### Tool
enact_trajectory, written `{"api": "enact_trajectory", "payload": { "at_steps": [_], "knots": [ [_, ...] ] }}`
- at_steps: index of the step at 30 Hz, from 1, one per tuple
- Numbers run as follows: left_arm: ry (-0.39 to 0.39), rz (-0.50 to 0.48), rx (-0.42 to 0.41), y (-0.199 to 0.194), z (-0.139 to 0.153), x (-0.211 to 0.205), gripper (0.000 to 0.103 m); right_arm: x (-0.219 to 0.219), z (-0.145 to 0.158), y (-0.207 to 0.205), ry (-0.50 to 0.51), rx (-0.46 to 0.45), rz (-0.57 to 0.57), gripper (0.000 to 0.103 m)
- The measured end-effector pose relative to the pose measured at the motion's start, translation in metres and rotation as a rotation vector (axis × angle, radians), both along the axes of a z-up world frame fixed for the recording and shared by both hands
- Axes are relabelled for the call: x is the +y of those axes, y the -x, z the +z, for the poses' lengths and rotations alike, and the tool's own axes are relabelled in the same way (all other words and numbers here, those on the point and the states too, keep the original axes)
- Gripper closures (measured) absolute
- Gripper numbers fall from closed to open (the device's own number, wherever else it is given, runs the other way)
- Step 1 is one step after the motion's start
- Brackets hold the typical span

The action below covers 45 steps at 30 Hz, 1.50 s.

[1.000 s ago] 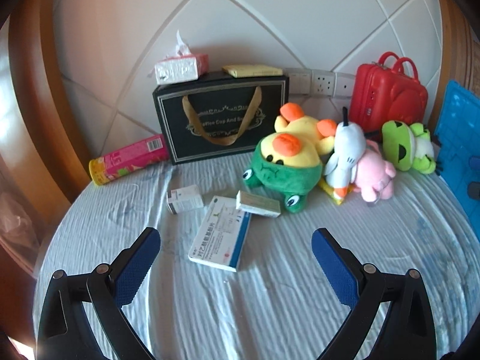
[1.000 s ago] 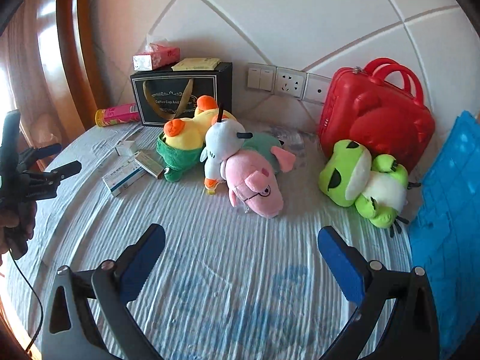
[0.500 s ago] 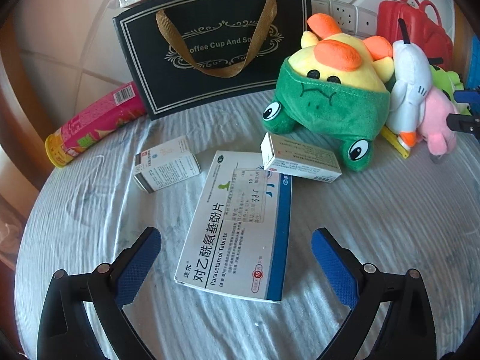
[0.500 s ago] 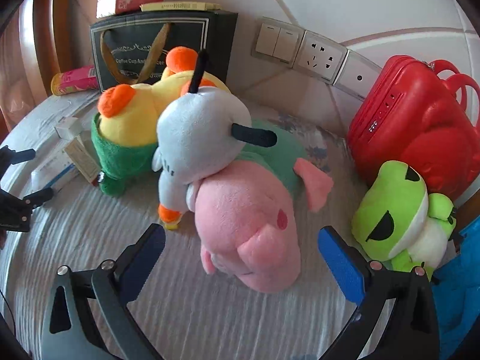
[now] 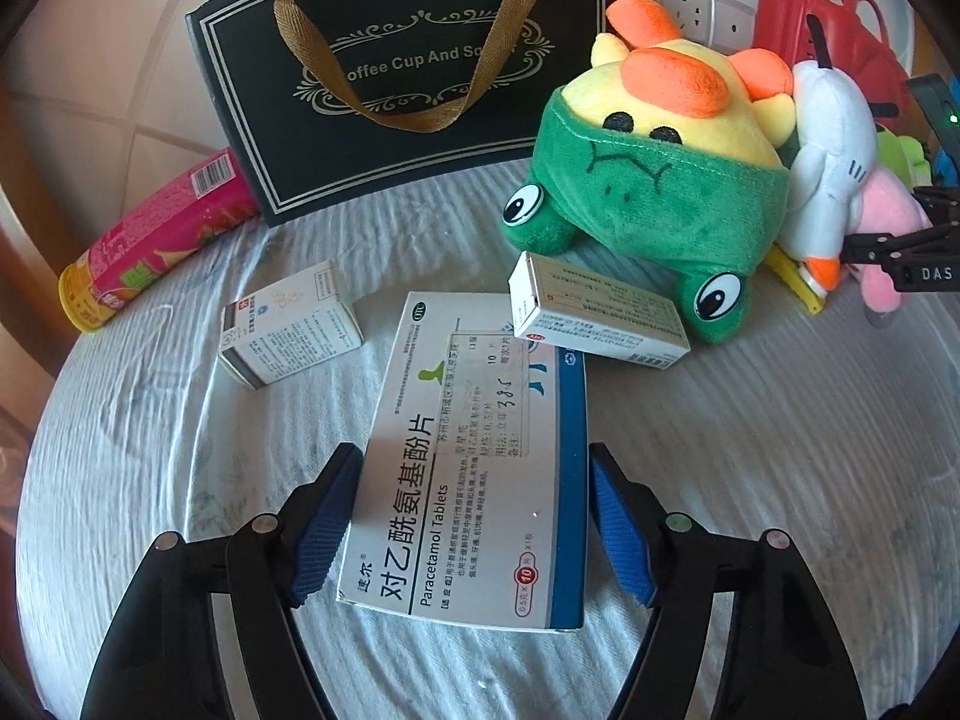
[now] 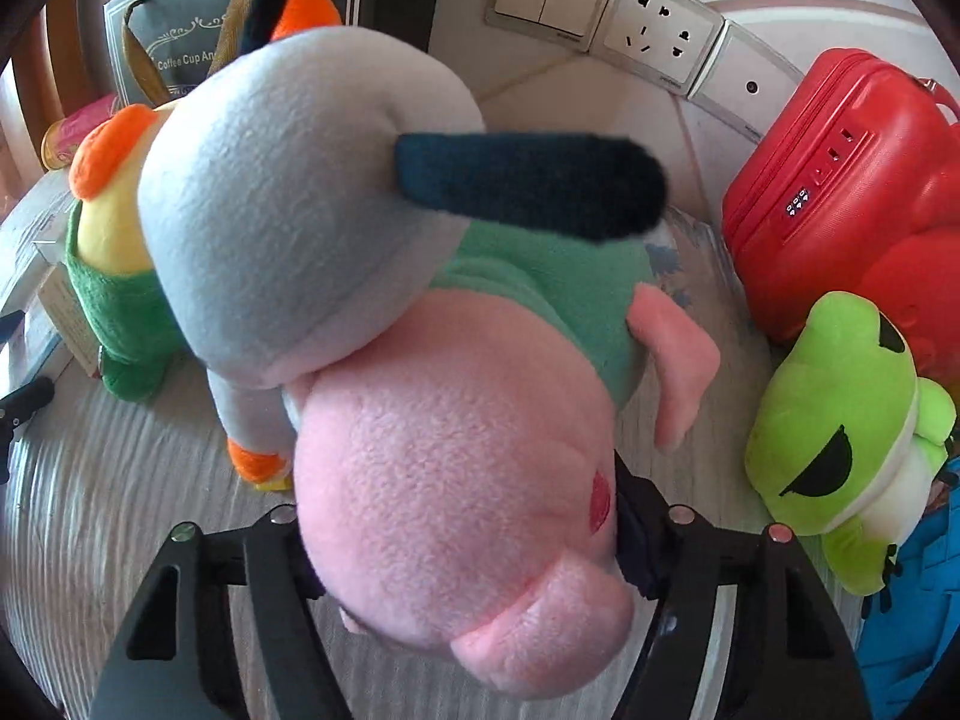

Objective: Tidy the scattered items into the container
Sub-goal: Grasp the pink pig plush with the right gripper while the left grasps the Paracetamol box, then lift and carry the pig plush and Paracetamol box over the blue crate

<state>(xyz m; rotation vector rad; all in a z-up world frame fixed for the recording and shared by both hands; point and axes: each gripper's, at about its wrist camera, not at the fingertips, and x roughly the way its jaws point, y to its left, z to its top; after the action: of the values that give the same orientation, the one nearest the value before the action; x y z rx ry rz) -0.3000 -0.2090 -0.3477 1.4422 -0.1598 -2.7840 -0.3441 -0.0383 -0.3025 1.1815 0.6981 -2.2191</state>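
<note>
In the left wrist view my left gripper is shut on the large white-and-blue Paracetamol box, its blue pads against both long edges. A slim white box leans on that box's far end. A small white box lies to the left. In the right wrist view my right gripper is closed around the pink pig plush, which hides the pads. A grey-white bird plush lies on the pig. A yellow-and-green plush sits behind the boxes.
A black paper bag stands against the wall with items on top. A pink snack tube lies at its left. A red case, a green frog plush and a blue container wall are at the right.
Both grippers moved forward and closed: the left onto the Paracetamol box, the right onto the pink pig. Half a second ago both were open and short of them.
</note>
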Motion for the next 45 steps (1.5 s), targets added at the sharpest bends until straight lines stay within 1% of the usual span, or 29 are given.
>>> {"api": "enact_trajectory", "payload": {
  "at_steps": [3, 9, 17, 26, 29, 37, 40, 45],
  "knots": [
    [-0.003, 0.009, 0.004, -0.007, 0.002, 0.002, 0.029, 0.009, 0.003, -0.005, 0.017, -0.009, 0.002, 0.039],
    [-0.007, 0.029, 0.015, -0.023, 0.009, 0.007, 0.030, 0.026, 0.008, -0.022, 0.047, -0.040, 0.006, 0.039],
    [-0.017, 0.073, -0.007, -0.049, 0.009, 0.009, 0.030, 0.051, 0.009, -0.061, 0.069, -0.094, -0.004, 0.039],
    [-0.034, 0.126, -0.043, -0.106, 0.003, 0.025, 0.030, 0.091, 0.007, -0.113, 0.071, -0.131, -0.027, 0.039],
    [-0.043, 0.142, -0.057, -0.126, 0.005, 0.033, 0.030, 0.103, 0.009, -0.124, 0.075, -0.147, -0.028, 0.039],
    [-0.053, 0.187, -0.061, -0.178, 0.027, 0.058, 0.030, 0.138, 0.019, -0.180, 0.079, -0.192, -0.023, 0.039],
    [-0.057, 0.199, -0.055, -0.194, 0.041, 0.065, 0.030, 0.150, 0.028, -0.199, 0.083, -0.205, -0.017, 0.039],
    [-0.034, 0.193, -0.045, -0.215, 0.068, 0.076, 0.030, 0.168, 0.047, -0.228, 0.081, -0.228, 0.012, 0.039]
  ]
}}
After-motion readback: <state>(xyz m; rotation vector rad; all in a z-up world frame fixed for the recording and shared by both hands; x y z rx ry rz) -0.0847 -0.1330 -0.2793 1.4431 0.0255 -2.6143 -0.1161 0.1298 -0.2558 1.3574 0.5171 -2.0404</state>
